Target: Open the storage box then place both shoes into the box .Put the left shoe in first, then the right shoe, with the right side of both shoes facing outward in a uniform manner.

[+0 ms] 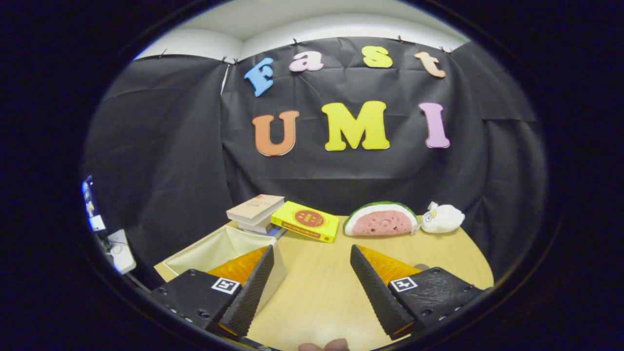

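Just ahead and left of your spread, empty gripper (312, 278), the cream box (214, 251) sits by the left finger, its long side running away toward the books (256, 210).

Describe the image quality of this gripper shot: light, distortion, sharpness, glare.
Gripper view: even indoor light, no harsh glare on the wooden table; strong fisheye bending curves the table edge and the wall. The yellow book, watermelon plush and white plush look sharp. The open claw holds nothing, its fingers large and stretched by closeness, one overlapping the beige storage box.
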